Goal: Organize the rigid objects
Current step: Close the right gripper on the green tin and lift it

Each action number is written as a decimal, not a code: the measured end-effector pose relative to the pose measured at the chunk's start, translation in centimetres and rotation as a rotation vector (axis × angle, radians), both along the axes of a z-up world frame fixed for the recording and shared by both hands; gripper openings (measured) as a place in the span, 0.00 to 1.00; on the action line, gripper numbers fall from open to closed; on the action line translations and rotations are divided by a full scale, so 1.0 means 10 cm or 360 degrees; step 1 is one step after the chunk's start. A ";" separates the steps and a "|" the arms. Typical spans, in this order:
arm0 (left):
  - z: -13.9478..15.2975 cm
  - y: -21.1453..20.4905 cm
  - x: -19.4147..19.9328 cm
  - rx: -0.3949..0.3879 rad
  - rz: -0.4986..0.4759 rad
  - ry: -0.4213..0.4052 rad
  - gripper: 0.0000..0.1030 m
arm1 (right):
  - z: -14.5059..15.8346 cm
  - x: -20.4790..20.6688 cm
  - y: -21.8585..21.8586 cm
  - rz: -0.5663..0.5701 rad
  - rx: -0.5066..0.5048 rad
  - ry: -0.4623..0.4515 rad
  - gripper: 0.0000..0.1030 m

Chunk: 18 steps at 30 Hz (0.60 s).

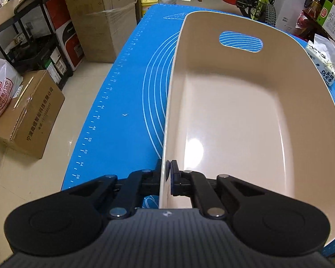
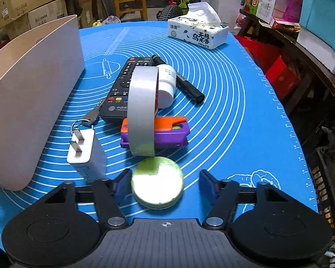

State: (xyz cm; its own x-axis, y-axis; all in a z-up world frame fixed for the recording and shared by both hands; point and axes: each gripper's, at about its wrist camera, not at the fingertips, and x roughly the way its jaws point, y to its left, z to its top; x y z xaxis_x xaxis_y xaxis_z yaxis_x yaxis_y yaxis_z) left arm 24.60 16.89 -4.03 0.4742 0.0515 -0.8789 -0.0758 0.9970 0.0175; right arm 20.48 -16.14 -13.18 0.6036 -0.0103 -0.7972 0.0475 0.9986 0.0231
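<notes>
The round green tin with a shiny lid (image 2: 158, 184) lies flat on the blue silicone mat (image 2: 230, 116) between the pads of the right gripper (image 2: 162, 184); the left pad looks to be at its edge while the right pad stands apart, so the fingers are not clamped on it. Just beyond it a roll of clear tape (image 2: 143, 111) stands on edge against an orange and purple plastic cutter (image 2: 169, 134), with a white plug charger (image 2: 87, 154), a key on a ring (image 2: 89, 118), a black remote control (image 2: 125, 87), a small white jar (image 2: 166, 84) and a black marker pen (image 2: 183, 82) clustered around. The left gripper (image 1: 168, 174) is clenched on the near rim of the empty beige plastic basket (image 1: 234, 116), which sits on the mat left of the cluster. A tissue pack (image 2: 197, 33) rests at the far edge.
</notes>
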 end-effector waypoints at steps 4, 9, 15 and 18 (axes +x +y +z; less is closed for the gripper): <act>-0.01 0.04 0.02 -0.0026 0.0001 0.0003 0.06 | 0.02 0.00 -0.03 -0.0002 0.0001 0.0001 0.53; -0.01 0.06 0.01 -0.0032 0.0000 0.0001 0.06 | 0.04 -0.01 -0.04 -0.0019 -0.0013 -0.0007 0.53; -0.01 0.06 0.02 -0.0038 -0.0002 0.0004 0.05 | 0.12 -0.06 -0.11 -0.0092 -0.0035 -0.0067 0.53; -0.01 0.05 0.01 -0.0041 -0.0004 0.0005 0.05 | 0.21 -0.09 -0.18 -0.0152 -0.0041 -0.0110 0.53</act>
State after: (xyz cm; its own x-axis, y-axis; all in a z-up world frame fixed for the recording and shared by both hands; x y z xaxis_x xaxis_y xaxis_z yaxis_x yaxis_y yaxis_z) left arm 24.74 17.43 -4.17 0.4715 0.0277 -0.8814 -0.0732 0.9973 -0.0078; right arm 19.57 -17.96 -11.07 0.6523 -0.0901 -0.7526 0.1415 0.9899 0.0041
